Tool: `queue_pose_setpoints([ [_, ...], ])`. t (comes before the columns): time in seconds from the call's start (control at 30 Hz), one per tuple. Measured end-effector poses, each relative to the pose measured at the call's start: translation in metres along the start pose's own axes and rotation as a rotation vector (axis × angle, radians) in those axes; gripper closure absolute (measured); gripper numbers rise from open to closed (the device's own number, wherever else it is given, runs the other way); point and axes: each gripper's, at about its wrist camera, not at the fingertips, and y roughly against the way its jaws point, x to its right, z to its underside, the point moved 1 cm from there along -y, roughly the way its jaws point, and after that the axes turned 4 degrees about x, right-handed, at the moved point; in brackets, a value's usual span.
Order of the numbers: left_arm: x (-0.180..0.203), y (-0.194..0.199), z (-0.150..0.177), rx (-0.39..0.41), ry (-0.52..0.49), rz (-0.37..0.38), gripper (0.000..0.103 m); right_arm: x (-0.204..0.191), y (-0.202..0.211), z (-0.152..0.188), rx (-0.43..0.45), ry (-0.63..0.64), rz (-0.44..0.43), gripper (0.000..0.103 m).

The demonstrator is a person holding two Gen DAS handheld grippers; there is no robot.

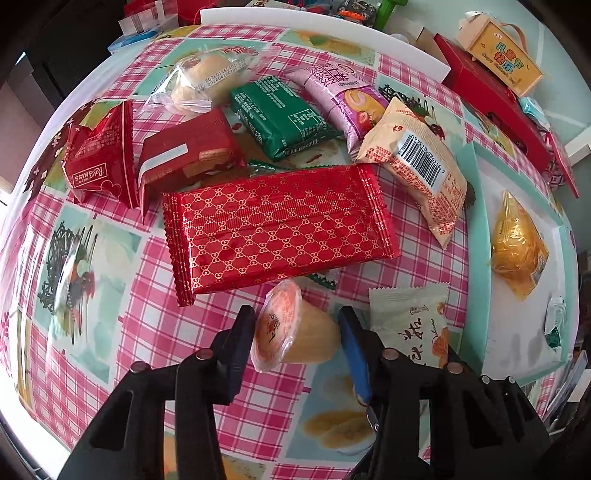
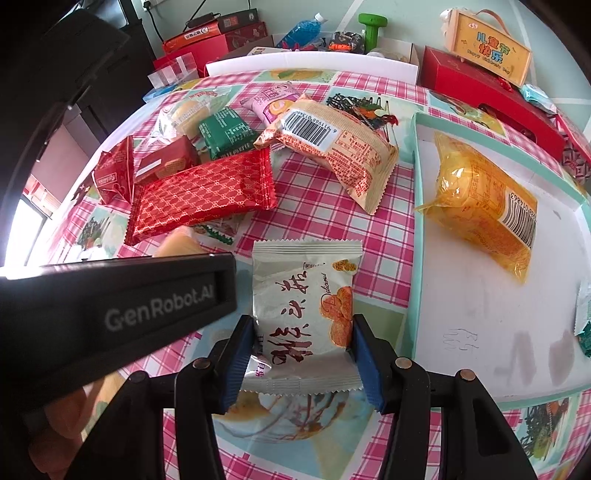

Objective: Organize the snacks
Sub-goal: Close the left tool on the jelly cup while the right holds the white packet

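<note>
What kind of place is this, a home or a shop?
Probably a home: a table with a pink checked tablecloth, mixed snacks such as a red patterned packet, and gift boxes and a bottle crowded by the wall.

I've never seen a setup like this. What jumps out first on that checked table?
The big shiny red patterned packet lies mid-table, with a cluster of smaller wrapped snacks behind it. Nearer, each gripper has a snack between its blue pads: the left gripper around a small jelly cup, the right gripper on a pale biscuit packet. On the right, a mint-rimmed white tray holds a yellow packet.
</note>
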Motion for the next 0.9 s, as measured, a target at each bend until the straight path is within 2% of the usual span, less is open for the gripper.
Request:
queue_pose_setpoints([
  [0.2,-0.006,-0.004,-0.003,0.006,0.02,0.008,0.057,-0.001,-0.001,-0.001,0.001,0.0,0.001,0.047],
  [0.57,-0.04,0.008,-0.015,0.014,0.045,0.023,0.059,-0.001,0.0,-0.003,0.01,0.005,0.009,0.048],
  [0.9,-0.047,0.024,-0.021,0.039,0.07,0.051,0.063,0.007,0.013,-0.006,0.056,-0.022,-0.008,0.048],
])
